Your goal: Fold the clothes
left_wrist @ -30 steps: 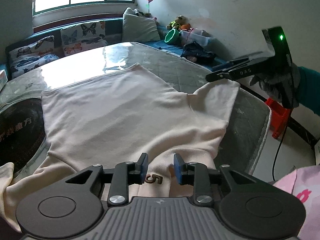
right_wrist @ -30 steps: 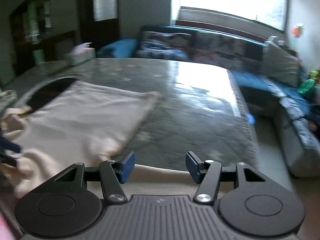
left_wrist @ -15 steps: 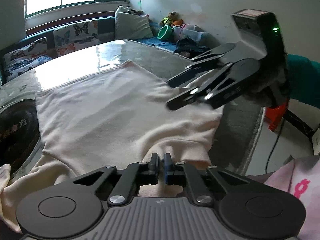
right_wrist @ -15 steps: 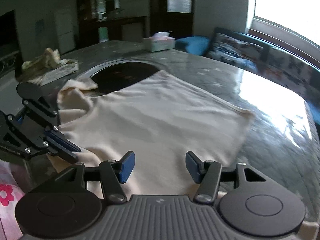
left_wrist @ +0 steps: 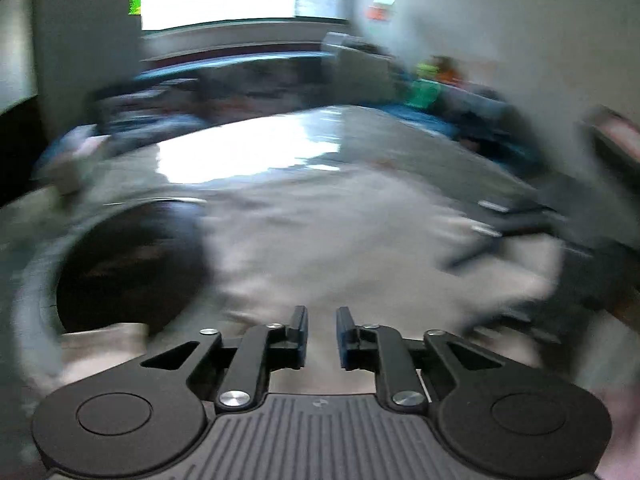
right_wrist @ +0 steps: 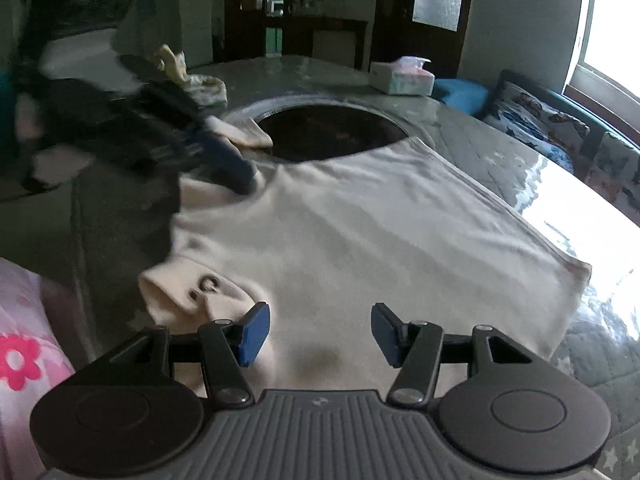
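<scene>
A cream shirt [right_wrist: 380,240] lies spread flat on the grey table [right_wrist: 500,152], its collar end with a small dark print [right_wrist: 206,286] nearest me. My right gripper [right_wrist: 316,332] hovers open just over the shirt's near edge, beside the collar, with nothing between its fingers. The left gripper [right_wrist: 224,160] shows as a dark blur at the shirt's far left shoulder, by the bunched sleeve [right_wrist: 244,136]. The left wrist view is heavily blurred: the left gripper [left_wrist: 322,332] stands narrowly open over the shirt [left_wrist: 340,248], and the right gripper [left_wrist: 500,232] is a smear at the right.
A dark round inset [right_wrist: 332,132] sits in the table under the shirt's far corner. A tissue box [right_wrist: 402,76] and a crumpled cloth pile [right_wrist: 192,80] stand at the back. A sofa with butterfly cushions [right_wrist: 540,120] runs along the right. Pink flowered fabric [right_wrist: 20,360] lies near left.
The left gripper, shut at the collar half a second ago, has opened and swung quickly left to the far shoulder. The right gripper turned further left over the shirt, still open.
</scene>
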The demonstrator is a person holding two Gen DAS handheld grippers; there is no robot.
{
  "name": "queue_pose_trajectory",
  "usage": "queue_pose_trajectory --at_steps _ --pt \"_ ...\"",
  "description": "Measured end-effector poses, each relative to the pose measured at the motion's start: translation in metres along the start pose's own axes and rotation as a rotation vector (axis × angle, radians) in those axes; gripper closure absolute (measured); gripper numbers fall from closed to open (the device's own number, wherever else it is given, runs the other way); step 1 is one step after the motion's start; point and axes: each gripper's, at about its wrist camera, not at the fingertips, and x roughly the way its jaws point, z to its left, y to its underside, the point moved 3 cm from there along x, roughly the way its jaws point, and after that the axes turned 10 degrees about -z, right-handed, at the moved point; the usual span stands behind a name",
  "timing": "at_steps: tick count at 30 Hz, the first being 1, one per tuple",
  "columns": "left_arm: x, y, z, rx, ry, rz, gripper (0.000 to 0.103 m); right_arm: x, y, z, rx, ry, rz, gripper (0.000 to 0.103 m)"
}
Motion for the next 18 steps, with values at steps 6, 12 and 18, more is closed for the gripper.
queue_pose_trajectory --at_steps 6,12,18 --pt "0.028 0.006 0.048 -0.035 -0.233 0.05 0.072 0.008 0.006 0.006 0.013 -0.038 0.026 0.045" --pt "0.047 0.016 0.072 -0.041 -0.329 0.092 0.071 0.009 0.007 0.006 0.019 -0.034 0.032 0.045" --pt "0.039 0.024 0.083 -0.095 -0.38 0.088 0.071 0.01 0.006 0.007 0.018 -0.03 0.033 0.044"
